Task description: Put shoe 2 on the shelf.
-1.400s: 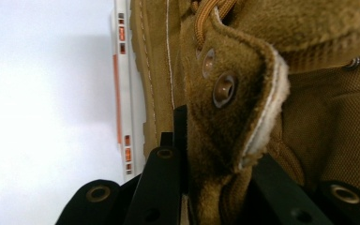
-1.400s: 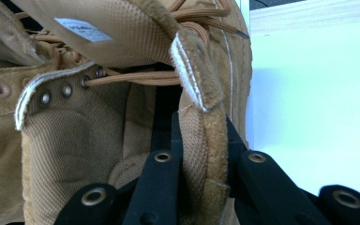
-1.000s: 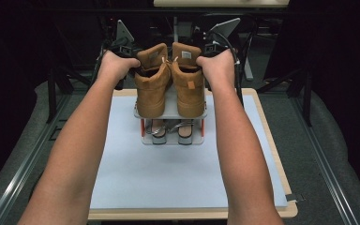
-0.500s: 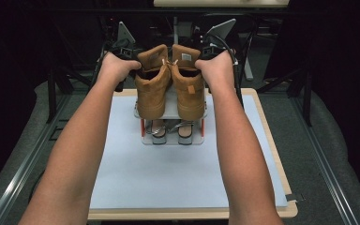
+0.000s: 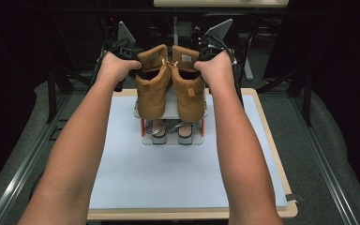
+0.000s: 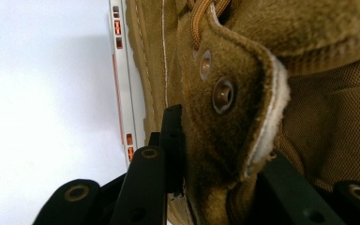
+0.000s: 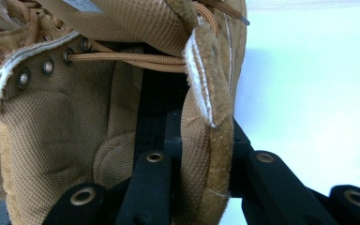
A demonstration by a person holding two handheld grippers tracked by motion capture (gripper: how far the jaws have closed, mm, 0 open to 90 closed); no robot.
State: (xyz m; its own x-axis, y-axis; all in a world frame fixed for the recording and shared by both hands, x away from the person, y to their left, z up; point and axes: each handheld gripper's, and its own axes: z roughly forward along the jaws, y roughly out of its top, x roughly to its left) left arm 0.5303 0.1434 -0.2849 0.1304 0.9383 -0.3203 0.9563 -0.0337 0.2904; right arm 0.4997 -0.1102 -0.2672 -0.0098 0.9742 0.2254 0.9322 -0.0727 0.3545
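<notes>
Presently, near to far from the high view:
Forearms: both bare forearms run up from the bottom edge, one on each side of the pale blue mat [image 5: 168, 173] that covers the surface [image 5: 267, 117].
Rack: a small two-tier grey rack [image 5: 171, 138] stands on the far half of the mat, with red posts at its corners; a pair of grey sandals [image 5: 168, 132] sits on the lower tier, toes toward the camera.
Boots: two tan high-top boots rest on the upper tier, side by side and touching, soles down. Left boot [image 5: 151, 89] is on the left, right boot [image 5: 188, 89] on the right.
Left gripper [image 5: 122, 54]: at the collar of the left boot. In the left gripper view the jaws straddle the collar flap of the boot [image 6: 234, 112], one outside the suede, one inside against the mesh lining; the outer jaw lies against the flap. The jaws have just been opening; the flap is between them, grip easing.
Right gripper [image 5: 211, 49]: at the collar of the right boot. In the right gripper view the collar wall [image 7: 206, 140] stands between the jaws, both close against it. The jaws have just been opening here too.
Beyond: dark frame legs and cables behind the rack.
</notes>
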